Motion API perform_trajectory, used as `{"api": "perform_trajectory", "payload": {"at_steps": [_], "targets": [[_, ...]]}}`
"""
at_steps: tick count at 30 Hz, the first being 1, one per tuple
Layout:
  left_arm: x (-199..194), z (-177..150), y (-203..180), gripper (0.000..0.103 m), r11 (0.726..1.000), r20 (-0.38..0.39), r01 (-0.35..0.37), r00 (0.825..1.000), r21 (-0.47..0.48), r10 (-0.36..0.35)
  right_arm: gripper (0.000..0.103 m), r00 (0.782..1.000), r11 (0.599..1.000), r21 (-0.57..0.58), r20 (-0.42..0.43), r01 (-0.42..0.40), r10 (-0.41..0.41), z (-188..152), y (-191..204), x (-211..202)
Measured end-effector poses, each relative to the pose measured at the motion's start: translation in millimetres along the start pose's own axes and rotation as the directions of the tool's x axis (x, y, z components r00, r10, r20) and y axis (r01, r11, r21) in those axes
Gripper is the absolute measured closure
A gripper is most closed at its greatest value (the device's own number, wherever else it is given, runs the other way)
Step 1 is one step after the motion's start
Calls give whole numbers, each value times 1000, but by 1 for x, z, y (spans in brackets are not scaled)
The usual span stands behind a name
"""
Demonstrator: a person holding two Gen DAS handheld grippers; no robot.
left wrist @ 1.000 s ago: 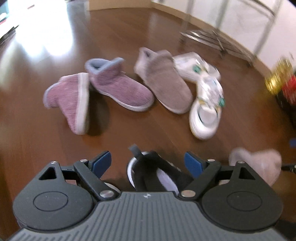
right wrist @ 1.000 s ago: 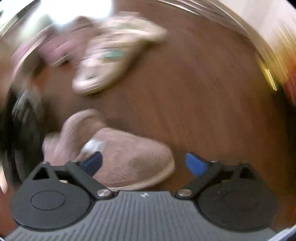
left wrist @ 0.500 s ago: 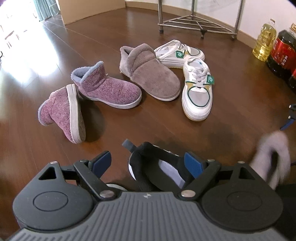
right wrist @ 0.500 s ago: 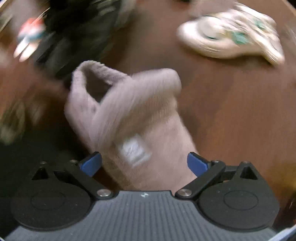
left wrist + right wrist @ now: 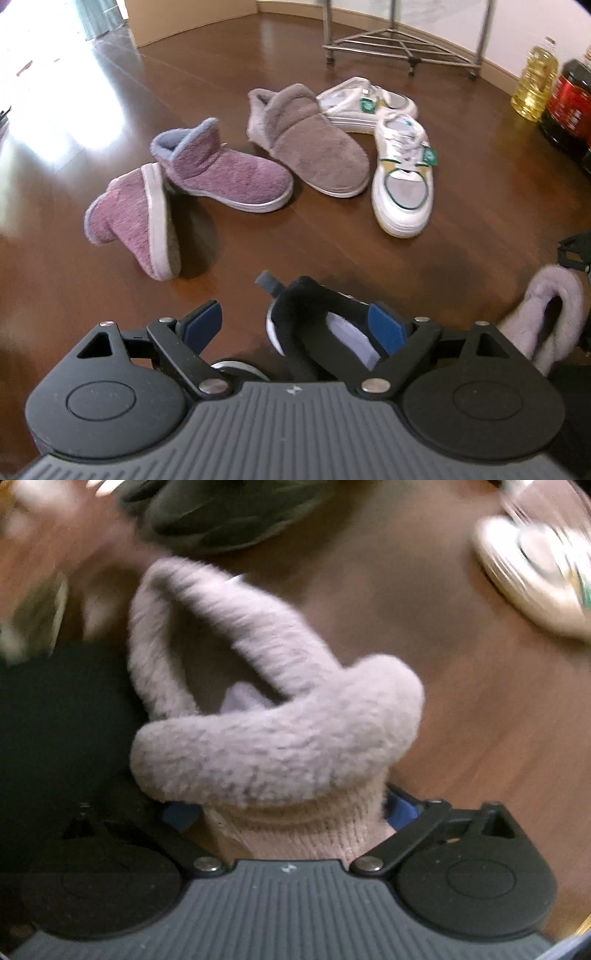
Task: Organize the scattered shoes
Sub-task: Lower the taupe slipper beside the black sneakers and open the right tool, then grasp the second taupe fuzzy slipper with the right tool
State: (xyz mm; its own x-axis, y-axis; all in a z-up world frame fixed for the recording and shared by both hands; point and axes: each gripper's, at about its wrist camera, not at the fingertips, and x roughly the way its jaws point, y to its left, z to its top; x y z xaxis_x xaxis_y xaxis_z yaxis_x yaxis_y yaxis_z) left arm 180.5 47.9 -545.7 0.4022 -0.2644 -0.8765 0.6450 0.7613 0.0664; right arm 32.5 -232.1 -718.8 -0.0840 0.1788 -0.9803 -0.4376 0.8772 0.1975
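In the left wrist view my left gripper (image 5: 295,325) hangs open over a black shoe (image 5: 314,314). Its left pad stands apart from the shoe. Further off lie two purple boots, one upright (image 5: 221,177) and one on its side (image 5: 129,221), a grey fuzzy slipper (image 5: 314,147) and two white sneakers (image 5: 402,177). The slipper's mate (image 5: 546,314) stands at the right edge. In the right wrist view my right gripper (image 5: 291,812) points down over that mate (image 5: 277,738). Its jaws are closing, with the pads against the slipper's knitted sides.
A metal rack (image 5: 402,40) stands by the far wall. A yellow oil bottle (image 5: 533,88) and a dark bottle (image 5: 569,103) stand at the far right. In the blurred right wrist view, a white sneaker (image 5: 535,579) lies upper right and a dark shape (image 5: 221,513) at the top.
My right gripper has come down and rolled over the grey slipper, whose fuzzy collar now fills its view, and its jaws have narrowed onto it. The left gripper has stayed put.
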Motion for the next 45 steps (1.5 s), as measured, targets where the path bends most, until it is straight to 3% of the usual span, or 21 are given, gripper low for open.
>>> {"api": "perform_trajectory", "payload": {"at_steps": [2,4,6,10,12,14,18,20,22,24,25,27,29,30,33,37,40,45], "targets": [[-1,0,5,15,999,-2,-5,1000,-34,5,18,997,958,284,78,-40,18,6,-30,-9],[-1,-1,10,15,998,-5,-10,1000,-62,10,18,989,852,518,146,-74,-3,12,-52,-14],[-3,0,12,15,997,3,-8,1000,-78,8,26,986,823,564,163,-72,-26,29,-49,-12],[-7,-1,16,15,995,15,-9,1000,-101,11,29,985,814,574,169,-88,-12,65,-24,-4],[-7,-3,17,15,994,8,-17,1000,-109,18,33,985,855,515,169,-66,-26,87,2,-1],[-7,-4,18,15,993,3,-24,1000,-118,24,35,984,915,402,169,-16,-57,101,32,2],[-10,-4,17,15,993,19,-16,1000,-116,19,35,976,965,242,168,98,-141,109,55,1],[-10,-3,16,15,994,20,-15,1000,-109,17,36,970,984,83,177,155,-168,108,63,0],[-10,-2,15,15,994,19,-16,1000,-105,18,36,976,990,30,167,135,-138,108,57,-2],[-10,-2,15,15,994,19,-15,1000,-109,18,34,984,994,97,165,54,-69,108,40,-9],[-11,-3,16,15,993,22,-12,1000,-114,15,34,981,984,177,193,-11,-24,106,25,-21],[-12,-4,18,15,992,22,-13,1000,-128,16,27,949,938,317,313,-144,40,97,-1,-51],[-13,-6,20,15,989,18,-17,1000,-144,20,5,891,859,442,453,-257,34,89,-30,-82],[-13,-7,20,15,989,18,-18,1000,-149,21,0,889,842,493,457,-219,-37,95,-44,-85],[-17,-10,20,15,987,15,-25,999,-159,28,1,864,762,637,442,-113,-241,112,-84,-94],[-21,-19,20,15,984,-3,-35,999,-173,35,1,883,659,751,337,-42,-327,157,-115,-56],[-23,-27,22,14,981,-24,-55,998,-184,52,1,909,608,790,308,-79,-282,181,-113,-29],[-24,-35,33,14,968,-47,-80,996,-236,70,12,905,699,712,252,67,-343,192,-103,-18]]}}
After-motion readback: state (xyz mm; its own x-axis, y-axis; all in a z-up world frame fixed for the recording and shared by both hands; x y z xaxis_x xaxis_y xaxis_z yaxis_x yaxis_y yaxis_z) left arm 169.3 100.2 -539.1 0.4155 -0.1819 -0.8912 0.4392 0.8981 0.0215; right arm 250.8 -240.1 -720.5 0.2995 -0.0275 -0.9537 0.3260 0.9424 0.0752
